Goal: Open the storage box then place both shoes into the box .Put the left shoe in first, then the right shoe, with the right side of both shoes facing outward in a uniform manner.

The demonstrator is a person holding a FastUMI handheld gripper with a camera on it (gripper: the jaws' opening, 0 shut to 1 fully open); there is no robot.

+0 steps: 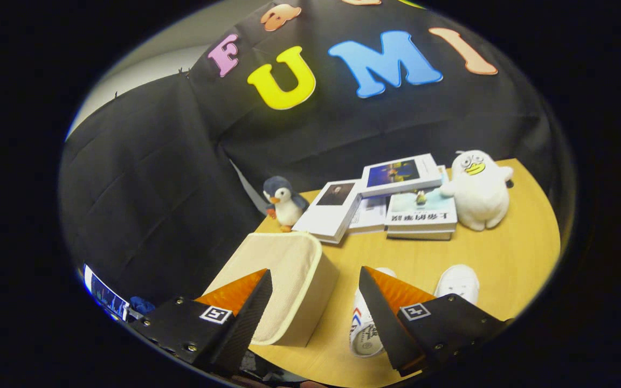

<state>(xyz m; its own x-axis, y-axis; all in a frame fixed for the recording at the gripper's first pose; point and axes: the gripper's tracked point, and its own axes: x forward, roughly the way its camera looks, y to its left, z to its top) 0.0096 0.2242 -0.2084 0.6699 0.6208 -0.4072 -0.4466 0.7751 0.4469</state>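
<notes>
**Storage box closed, gripper spread above it**

Storage box, cream fabric with its lid down, sits at the left edge of the wooden table, just ahead of our left finger. We hold the gripper above the table with its fingers spread apart and nothing between them. Behind the box we see a small penguin toy, then a loose pile of books, then a white plush duck standing upright at the far right. Two white shoes lie near us: one shoe partly hidden by our right finger, the other shoe just beyond it. Black cloth walls the booth behind the table.
</notes>
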